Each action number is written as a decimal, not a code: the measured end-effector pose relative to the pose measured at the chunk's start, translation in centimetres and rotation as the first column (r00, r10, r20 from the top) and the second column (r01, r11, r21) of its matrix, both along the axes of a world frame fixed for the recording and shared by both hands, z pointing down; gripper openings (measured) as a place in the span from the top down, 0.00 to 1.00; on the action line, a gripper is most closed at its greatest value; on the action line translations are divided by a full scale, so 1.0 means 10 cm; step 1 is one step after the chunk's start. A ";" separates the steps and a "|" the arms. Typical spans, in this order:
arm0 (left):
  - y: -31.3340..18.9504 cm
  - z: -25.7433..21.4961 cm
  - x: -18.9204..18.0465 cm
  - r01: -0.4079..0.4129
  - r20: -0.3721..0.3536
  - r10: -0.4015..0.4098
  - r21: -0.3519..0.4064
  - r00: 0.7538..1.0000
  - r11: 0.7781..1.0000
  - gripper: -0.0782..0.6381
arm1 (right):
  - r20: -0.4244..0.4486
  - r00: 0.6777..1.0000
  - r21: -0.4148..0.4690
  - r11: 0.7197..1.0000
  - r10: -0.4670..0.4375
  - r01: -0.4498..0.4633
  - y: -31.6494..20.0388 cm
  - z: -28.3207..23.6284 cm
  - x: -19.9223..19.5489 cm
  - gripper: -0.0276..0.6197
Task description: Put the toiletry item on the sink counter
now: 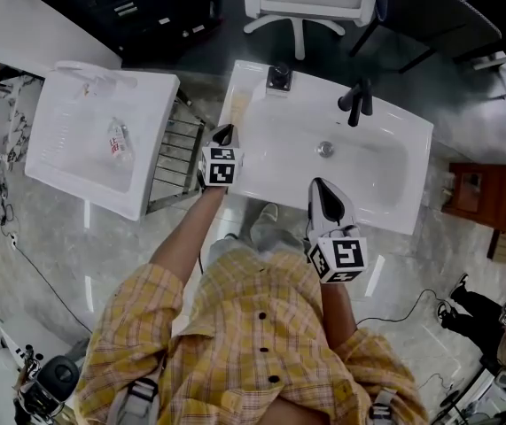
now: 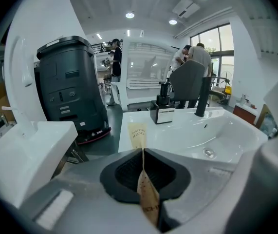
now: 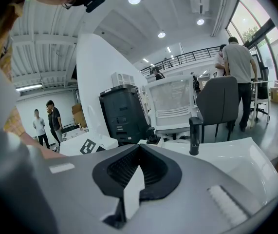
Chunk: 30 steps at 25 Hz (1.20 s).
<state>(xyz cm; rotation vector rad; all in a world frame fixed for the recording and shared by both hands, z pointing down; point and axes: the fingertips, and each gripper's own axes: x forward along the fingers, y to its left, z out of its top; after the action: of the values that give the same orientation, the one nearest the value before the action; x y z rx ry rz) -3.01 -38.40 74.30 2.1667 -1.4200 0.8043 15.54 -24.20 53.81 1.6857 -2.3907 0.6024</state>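
**Sachet held over the sink's left corner: a release could go astray**

The left tongs (image 2: 143, 156) are clenched on a thin tan sachet (image 2: 139, 133), gripped edge-on. Its free end juts out above the narrow left strip of the sink worktop (image 1: 249, 78). The right tongs (image 3: 138, 152) are pressed together on nothing and hang by the sink's front rim.

The sachet has not been set down. The landing strip is slim, with the basin (image 1: 341, 162) on one side and open floor (image 1: 199, 69) on the other. If it is let go while high or tilted, so light a packet would likely flutter or skid either way. It might also cling to a pad as the tongs open. The soap dispenser (image 1: 279, 78) stands near behind, and a push too far forward could knock it.
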 end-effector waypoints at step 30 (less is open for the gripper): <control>-0.06 0.11 0.03 0.008 -0.049 -0.011 -0.059 0.999 0.998 0.72 | -0.014 1.000 -0.003 1.000 0.004 -0.004 0.01 0.07 0.10 0.95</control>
<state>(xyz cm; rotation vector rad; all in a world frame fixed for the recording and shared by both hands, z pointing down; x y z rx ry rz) -2.68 -39.01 75.42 2.1193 -1.3640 0.7745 16.50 -24.08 54.51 1.6877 -2.3766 0.5929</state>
